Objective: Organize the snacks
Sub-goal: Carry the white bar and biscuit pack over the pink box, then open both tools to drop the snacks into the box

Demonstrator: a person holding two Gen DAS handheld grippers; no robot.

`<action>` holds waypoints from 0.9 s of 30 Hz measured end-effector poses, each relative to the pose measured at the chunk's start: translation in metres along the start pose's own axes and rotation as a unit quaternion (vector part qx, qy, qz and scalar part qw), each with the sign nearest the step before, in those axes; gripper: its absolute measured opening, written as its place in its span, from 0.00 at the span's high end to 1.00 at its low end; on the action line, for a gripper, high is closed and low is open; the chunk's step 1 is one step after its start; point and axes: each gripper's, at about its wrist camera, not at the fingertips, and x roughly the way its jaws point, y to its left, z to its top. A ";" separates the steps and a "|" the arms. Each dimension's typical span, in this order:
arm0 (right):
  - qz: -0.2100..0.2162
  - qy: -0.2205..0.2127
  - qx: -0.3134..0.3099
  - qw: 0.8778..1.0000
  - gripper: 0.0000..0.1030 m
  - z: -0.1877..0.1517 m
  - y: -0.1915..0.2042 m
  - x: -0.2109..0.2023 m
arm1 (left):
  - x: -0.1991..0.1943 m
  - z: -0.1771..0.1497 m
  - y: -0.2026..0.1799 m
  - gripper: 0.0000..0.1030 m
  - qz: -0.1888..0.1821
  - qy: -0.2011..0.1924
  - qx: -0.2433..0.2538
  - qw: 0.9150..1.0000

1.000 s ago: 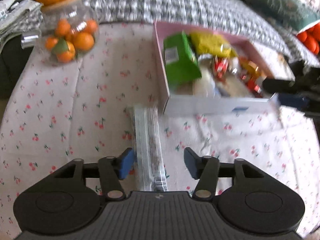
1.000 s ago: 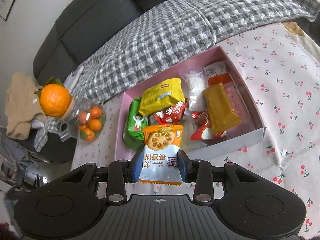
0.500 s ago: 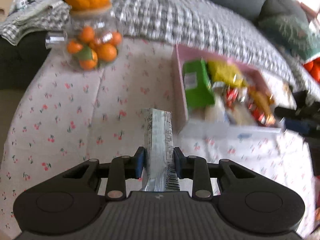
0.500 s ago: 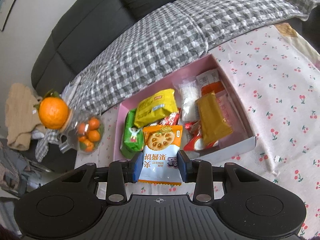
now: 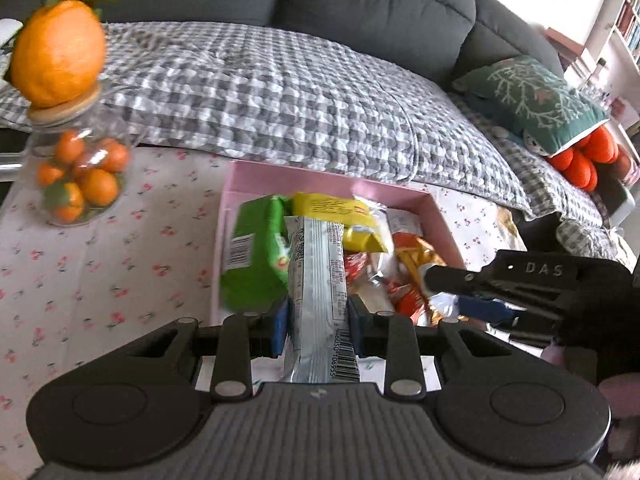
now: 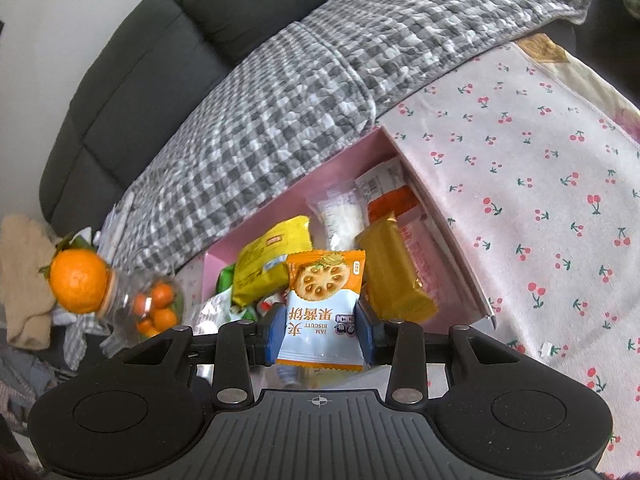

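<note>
The left hand-held gripper (image 5: 318,322) pinches a silver snack bar (image 5: 320,300) above the pink box (image 5: 320,170); the right hand-held gripper (image 6: 320,330) pinches a jam biscuit packet (image 6: 322,308) over it.

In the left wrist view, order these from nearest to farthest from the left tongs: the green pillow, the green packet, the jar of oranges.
1. Green packet: just ahead, inside the pink box.
2. Jar of oranges: far left, on the cloth.
3. Green pillow: far right, on the sofa.

A dark grey sofa (image 5: 360,12) under a checked grey blanket (image 5: 280,92), daylight from the right.
</note>
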 end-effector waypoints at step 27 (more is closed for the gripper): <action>-0.089 -0.012 -0.103 0.991 0.23 -0.012 0.006 -0.043 | -0.017 -0.020 -0.024 0.05 0.083 -0.002 0.059 0.995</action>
